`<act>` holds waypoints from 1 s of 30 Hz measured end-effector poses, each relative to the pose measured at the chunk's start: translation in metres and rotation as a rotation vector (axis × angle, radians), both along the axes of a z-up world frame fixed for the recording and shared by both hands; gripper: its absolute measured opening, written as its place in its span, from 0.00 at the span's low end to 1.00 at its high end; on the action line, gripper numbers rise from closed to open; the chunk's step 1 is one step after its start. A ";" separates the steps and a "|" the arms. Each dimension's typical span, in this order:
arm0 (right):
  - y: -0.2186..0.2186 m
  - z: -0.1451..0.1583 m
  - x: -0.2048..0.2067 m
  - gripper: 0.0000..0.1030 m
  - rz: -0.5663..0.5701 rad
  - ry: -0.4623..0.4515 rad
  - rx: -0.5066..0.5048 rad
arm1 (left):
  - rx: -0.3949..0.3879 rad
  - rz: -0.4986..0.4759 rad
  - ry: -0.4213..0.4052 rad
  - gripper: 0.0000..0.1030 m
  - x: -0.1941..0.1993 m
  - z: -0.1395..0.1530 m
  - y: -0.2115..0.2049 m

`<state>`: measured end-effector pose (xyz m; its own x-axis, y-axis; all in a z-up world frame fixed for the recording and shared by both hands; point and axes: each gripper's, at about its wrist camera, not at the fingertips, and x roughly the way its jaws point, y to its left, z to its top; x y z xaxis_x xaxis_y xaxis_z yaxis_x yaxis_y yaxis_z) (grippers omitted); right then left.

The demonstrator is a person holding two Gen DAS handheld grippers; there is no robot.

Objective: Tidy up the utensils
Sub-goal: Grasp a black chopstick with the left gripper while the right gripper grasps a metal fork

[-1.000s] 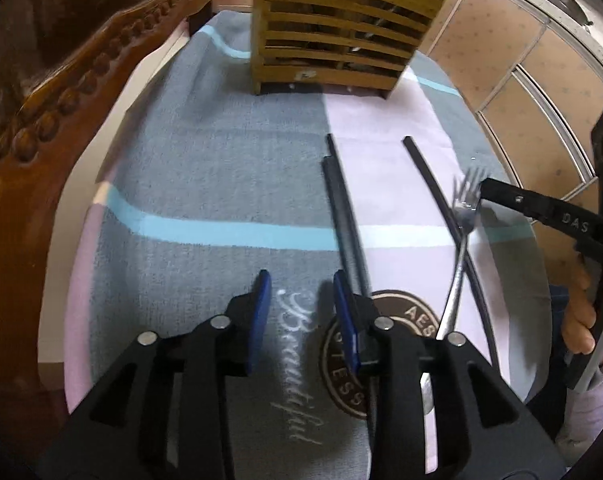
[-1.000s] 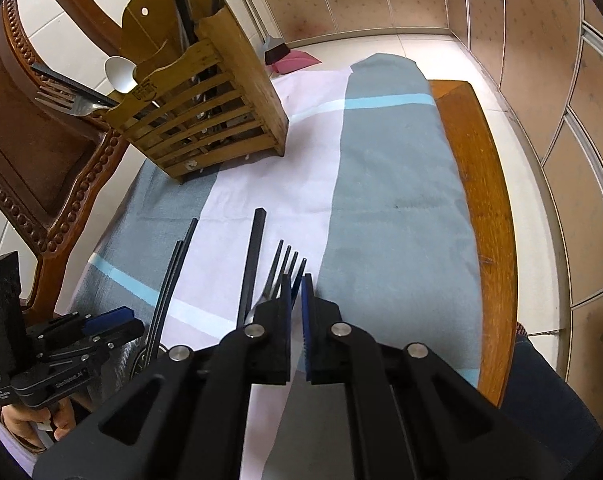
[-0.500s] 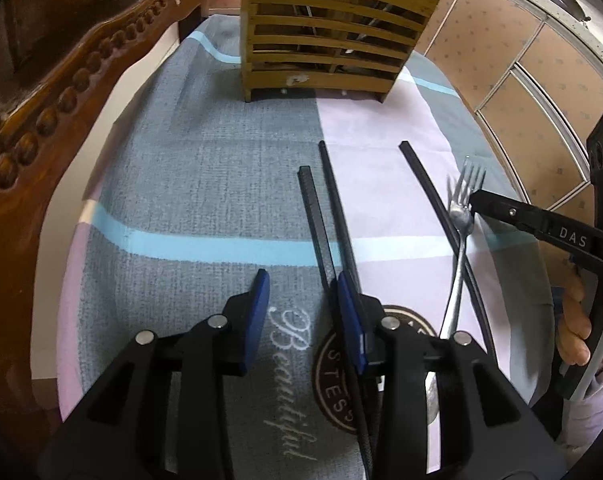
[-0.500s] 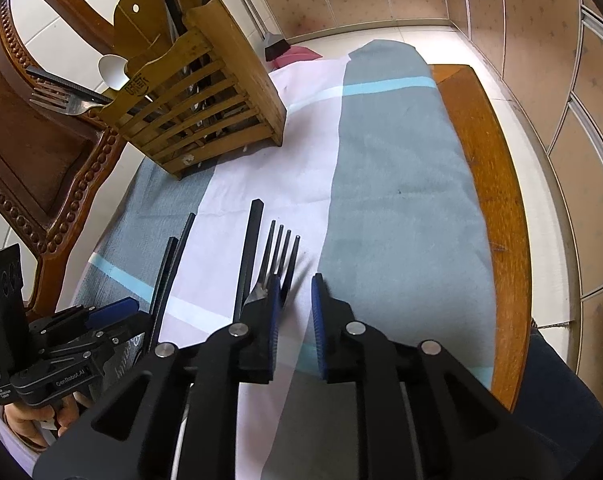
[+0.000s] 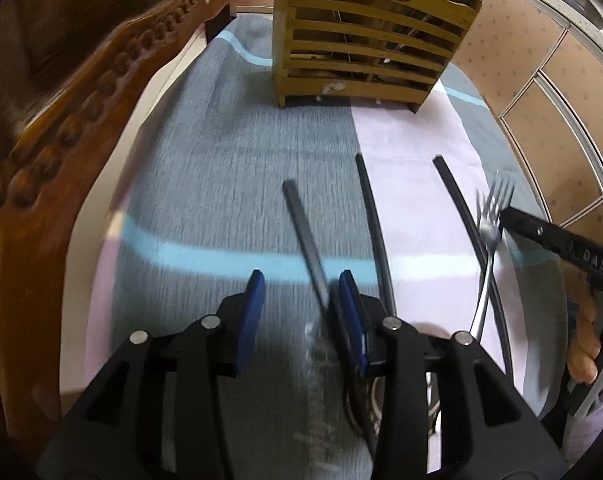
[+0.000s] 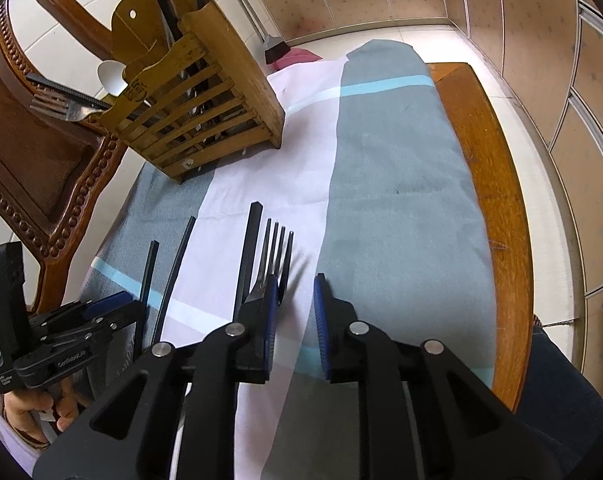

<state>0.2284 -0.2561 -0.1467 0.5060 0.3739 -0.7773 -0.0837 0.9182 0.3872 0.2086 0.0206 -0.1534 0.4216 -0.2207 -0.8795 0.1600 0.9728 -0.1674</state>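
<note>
A slatted wooden utensil holder (image 5: pixel 365 40) stands at the far end of the cloth, with utensils in it; it also shows in the right wrist view (image 6: pixel 197 104). Three black chopsticks lie on the cloth: one (image 5: pixel 305 240) runs in between my left jaws, one (image 5: pixel 375 224) lies to its right, a third (image 5: pixel 461 208) lies beside a metal fork (image 5: pixel 491 216). My left gripper (image 5: pixel 299 292) is open around the first chopstick's near end. My right gripper (image 6: pixel 297 300) is open, its left finger over the fork (image 6: pixel 275 252).
A carved wooden chair (image 5: pixel 61 120) stands close on the left of the table. The striped grey and pink cloth (image 6: pixel 401 184) covers the table, whose bare wooden edge (image 6: pixel 497 184) shows on the right. A fork and spoon stick out of the holder (image 6: pixel 61 104).
My right gripper has opened from nearly shut. My left gripper has shifted so the leftmost chopstick now lies between its jaws, and that chopstick has swung away from the second one.
</note>
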 end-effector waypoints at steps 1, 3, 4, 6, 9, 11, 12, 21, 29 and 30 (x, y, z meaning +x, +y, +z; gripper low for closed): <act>0.000 0.001 0.001 0.18 -0.003 -0.002 0.002 | -0.009 0.002 0.001 0.37 0.006 0.000 0.000; 0.000 0.002 0.002 0.19 -0.005 -0.008 0.006 | -0.029 0.014 0.009 0.37 0.020 -0.001 -0.002; 0.000 0.003 0.004 0.19 -0.004 -0.011 0.008 | -0.026 0.016 0.009 0.37 0.026 -0.001 -0.003; 0.002 0.006 0.007 0.19 0.001 -0.019 0.007 | -0.013 0.015 0.006 0.37 0.033 -0.001 -0.006; 0.006 0.010 0.012 0.19 0.017 -0.037 -0.003 | 0.002 0.017 0.000 0.37 0.039 -0.001 -0.011; 0.010 0.011 0.014 0.19 0.031 -0.054 -0.010 | -0.004 0.048 -0.013 0.18 0.042 -0.002 -0.009; 0.010 0.011 0.014 0.20 0.034 -0.058 -0.009 | -0.007 0.055 -0.017 0.13 0.044 -0.003 -0.008; 0.010 -0.002 0.023 0.22 0.041 -0.044 0.011 | 0.018 0.026 -0.030 0.09 0.048 -0.003 -0.018; 0.010 0.007 0.016 0.04 0.061 -0.063 0.042 | 0.044 0.019 -0.017 0.08 0.062 -0.002 -0.035; 0.010 0.010 0.015 0.03 0.063 -0.073 0.041 | 0.027 0.021 -0.018 0.08 0.062 0.000 -0.035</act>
<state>0.2430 -0.2459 -0.1370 0.5350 0.4372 -0.7229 -0.1699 0.8939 0.4149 0.2701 -0.0144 -0.1535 0.4422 -0.1877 -0.8771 0.1421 0.9802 -0.1382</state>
